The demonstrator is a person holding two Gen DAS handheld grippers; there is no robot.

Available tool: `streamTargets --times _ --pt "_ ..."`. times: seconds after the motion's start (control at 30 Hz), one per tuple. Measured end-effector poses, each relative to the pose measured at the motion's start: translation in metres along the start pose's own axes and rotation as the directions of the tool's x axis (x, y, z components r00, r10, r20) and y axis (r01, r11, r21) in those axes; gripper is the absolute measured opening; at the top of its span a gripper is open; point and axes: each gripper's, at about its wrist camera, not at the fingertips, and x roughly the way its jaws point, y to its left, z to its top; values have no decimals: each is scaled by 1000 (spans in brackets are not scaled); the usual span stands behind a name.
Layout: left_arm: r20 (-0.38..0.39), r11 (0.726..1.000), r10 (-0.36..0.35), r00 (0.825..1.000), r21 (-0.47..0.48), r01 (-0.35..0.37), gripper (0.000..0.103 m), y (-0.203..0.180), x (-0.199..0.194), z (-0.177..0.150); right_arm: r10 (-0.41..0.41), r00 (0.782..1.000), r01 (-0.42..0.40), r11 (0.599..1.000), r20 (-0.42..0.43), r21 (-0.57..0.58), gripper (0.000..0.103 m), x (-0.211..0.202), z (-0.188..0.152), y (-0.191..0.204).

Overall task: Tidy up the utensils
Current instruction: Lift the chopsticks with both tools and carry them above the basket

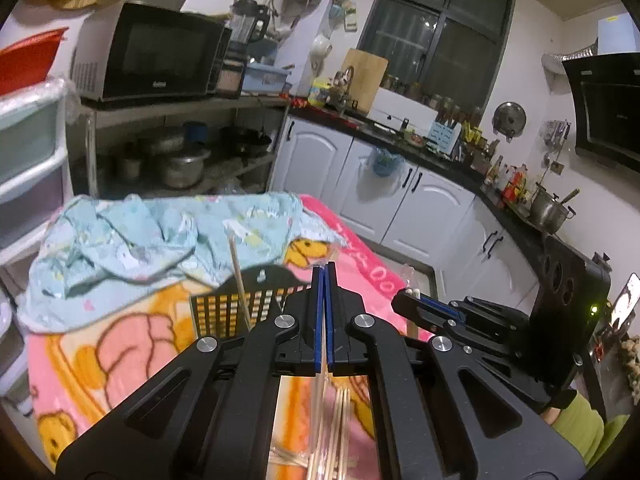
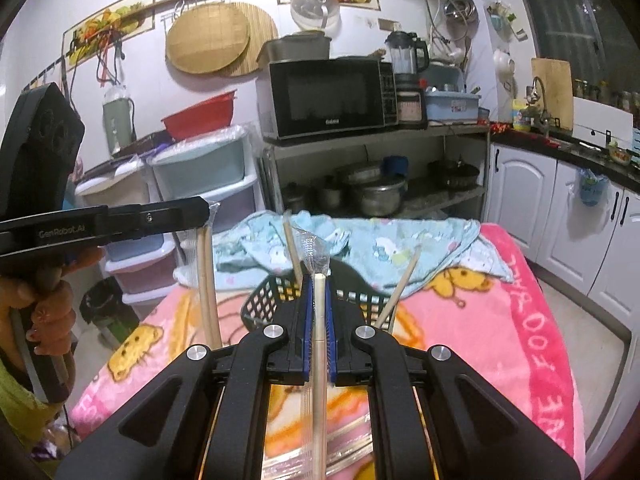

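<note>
A black mesh basket (image 2: 264, 300) sits on the pink blanket and holds two upright wooden chopsticks (image 2: 400, 288); it also shows in the left wrist view (image 1: 224, 312) with one chopstick (image 1: 240, 276). My left gripper (image 1: 324, 276) is shut on a clear plastic wrapper (image 1: 320, 420) of chopsticks; in the right wrist view (image 2: 206, 210) the wrapped pair (image 2: 208, 280) hangs from its tip. My right gripper (image 2: 319, 284) is shut on a wrapped chopstick (image 2: 319, 360) just before the basket; it also shows in the left wrist view (image 1: 412, 296).
A crumpled light-blue cloth (image 1: 140, 240) lies on the pink cartoon blanket (image 2: 520, 320) behind the basket. A metal shelf with a microwave (image 2: 332, 96) and pots stands beyond. Plastic drawers (image 2: 208, 184) are at left, white cabinets (image 1: 400, 192) at right.
</note>
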Motion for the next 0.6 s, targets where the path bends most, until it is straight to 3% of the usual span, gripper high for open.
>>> streamTargets --times 0.37,0.6 --pt "93 999 28 995 13 -30 0 -4 -10 39 -5 995 6 1000 102 -6 6 -7 37 -6" --pt "162 996 84 983 0 -85 0 6 -12 59 -8 977 8 1000 215 4 6 -4 61 -6"
